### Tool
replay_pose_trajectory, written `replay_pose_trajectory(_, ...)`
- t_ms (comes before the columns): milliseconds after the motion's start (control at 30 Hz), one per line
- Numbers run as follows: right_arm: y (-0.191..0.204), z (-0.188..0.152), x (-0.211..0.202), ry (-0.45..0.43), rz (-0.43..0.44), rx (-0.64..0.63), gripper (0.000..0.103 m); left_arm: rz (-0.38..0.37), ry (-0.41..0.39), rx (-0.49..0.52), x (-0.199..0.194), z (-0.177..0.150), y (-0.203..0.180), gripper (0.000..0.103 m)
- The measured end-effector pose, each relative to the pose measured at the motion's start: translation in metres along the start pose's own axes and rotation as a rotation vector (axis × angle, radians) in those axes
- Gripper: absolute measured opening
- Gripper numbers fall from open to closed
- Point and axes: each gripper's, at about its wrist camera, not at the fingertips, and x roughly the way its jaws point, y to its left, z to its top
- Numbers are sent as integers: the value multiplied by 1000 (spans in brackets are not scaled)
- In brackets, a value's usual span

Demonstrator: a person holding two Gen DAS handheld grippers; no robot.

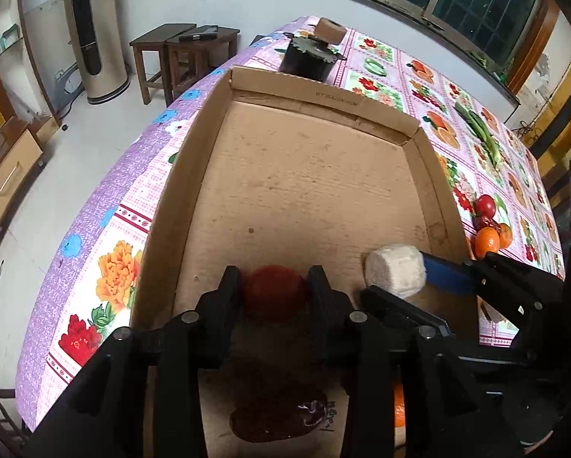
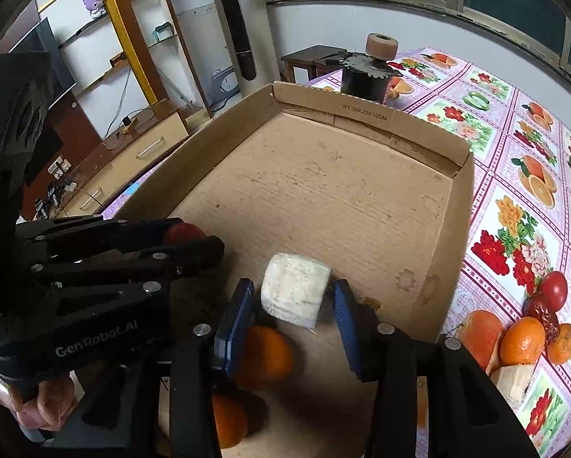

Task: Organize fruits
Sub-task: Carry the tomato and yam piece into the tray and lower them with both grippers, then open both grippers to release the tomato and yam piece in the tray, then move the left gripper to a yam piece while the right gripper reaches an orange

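A shallow cardboard box lies on the flowered tablecloth. My left gripper is shut on a red apple low over the box's near end; it shows in the right wrist view too. My right gripper has its blue pads on both sides of a white peeled chunk, with a small gap on the right. Oranges lie in the box below it. More fruit sits on the cloth right of the box.
A black pot with a cork-like block on top stands beyond the box's far wall. Green vegetables lie on the cloth at the far right. The table's left edge drops to the floor, with stools and cabinets.
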Motion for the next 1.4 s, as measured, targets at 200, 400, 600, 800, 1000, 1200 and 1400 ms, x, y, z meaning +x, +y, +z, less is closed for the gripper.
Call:
replay_pose_trajectory(200,-3,-6,-24,-32,12,18,47,-2,-41,5,-17,-3,-3,47)
replay_pose_trajectory(400,-13,-18,-62,-93,39,74,49,-4,-79,7,-32,-7,-8,47)
replay_pose_trajectory(600,-21,-32,-88,-119,19,95,50,-7,-101,16,-44,-13,-18,47)
replay_pose_trajectory(800,-32,-50,-110,-144,-2,113,54,-20,-117,43,-55,-21,-33,47)
replay_pose_trajectory(1000,-52,-69,-128,-158,-34,153,55,-33,-131,88,-65,-32,-53,50)
replay_pose_trajectory(1200,-72,-89,-144,-168,-65,201,55,-53,-136,132,-70,-42,-78,60)
replay_pose_trajectory(1400,-93,-107,-156,-173,-95,240,55,-79,-125,182,-72,-52,-104,60)
